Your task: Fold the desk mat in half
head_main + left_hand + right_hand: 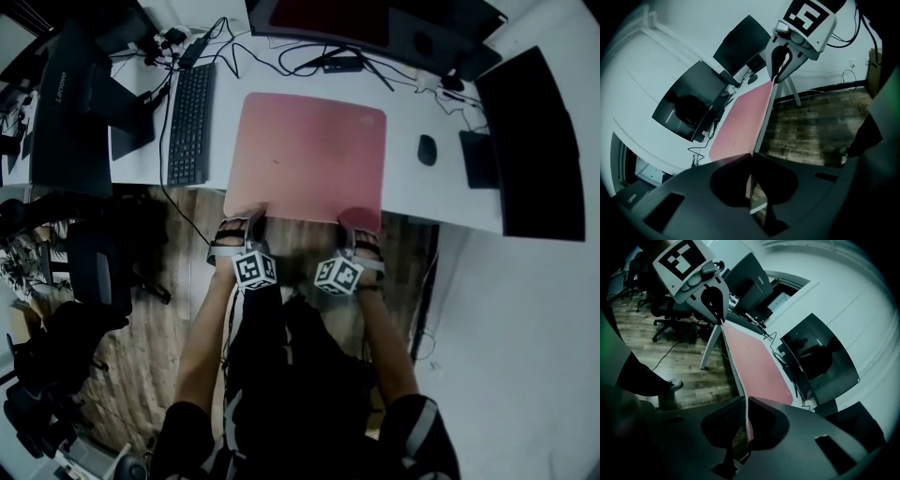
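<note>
Left gripper view: my left claw [751, 159] pressed shut, pinching near edge of desk mat [740, 117]. Right gripper view: my right claw [746, 404] clamped on same edge, at other corner. Head view: pink mat lies flat on white desk [412, 192], at 12 o'clock from both claws; keyboard [190, 122] at 10 o'clock, mouse [427, 148] at 2 o'clock. Progress, my judgement: both near corners gripped, no fold yet. Left to do: lift near edge, carry it over to far edge.

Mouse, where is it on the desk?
In the head view, the mouse sits on the white desk, just right of the pink desk mat and left of a black monitor.
</note>
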The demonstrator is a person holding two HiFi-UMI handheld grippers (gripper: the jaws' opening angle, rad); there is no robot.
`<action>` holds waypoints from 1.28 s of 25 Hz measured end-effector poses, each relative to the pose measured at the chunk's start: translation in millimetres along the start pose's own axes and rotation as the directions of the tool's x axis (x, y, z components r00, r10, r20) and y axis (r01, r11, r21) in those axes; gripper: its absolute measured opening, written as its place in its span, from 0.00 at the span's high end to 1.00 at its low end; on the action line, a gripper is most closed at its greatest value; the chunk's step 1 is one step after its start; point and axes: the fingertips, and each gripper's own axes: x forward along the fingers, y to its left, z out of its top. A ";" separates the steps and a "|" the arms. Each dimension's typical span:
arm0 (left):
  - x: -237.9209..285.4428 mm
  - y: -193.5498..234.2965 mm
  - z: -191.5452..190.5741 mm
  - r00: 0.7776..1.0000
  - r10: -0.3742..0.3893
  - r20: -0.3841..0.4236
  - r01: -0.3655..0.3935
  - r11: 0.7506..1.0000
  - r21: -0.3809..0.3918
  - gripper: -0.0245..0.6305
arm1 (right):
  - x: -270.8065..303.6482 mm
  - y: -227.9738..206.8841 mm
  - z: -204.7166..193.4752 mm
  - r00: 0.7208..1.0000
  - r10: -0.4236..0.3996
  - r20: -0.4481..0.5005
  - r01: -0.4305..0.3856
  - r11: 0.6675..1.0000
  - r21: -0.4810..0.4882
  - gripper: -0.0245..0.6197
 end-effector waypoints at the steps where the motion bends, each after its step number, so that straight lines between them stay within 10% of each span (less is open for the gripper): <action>1: 0.1 1.2 0.0 1.000 -0.006 -0.001 0.006 1.000 0.003 0.93 | 0.4 -0.1 0.4 1.000 0.013 0.002 -0.013 1.000 0.010 0.93; 20: -12.3 55.2 18.8 0.999 -0.049 -0.005 0.048 0.992 -0.116 0.93 | -17.7 -56.7 25.9 0.995 0.095 0.012 -0.095 0.995 0.024 0.93; 32: -4.4 96.6 27.9 0.972 -0.232 0.031 0.234 0.965 -0.120 0.93 | -11.0 -112.4 53.1 0.989 0.149 -0.023 -0.148 0.988 0.040 0.93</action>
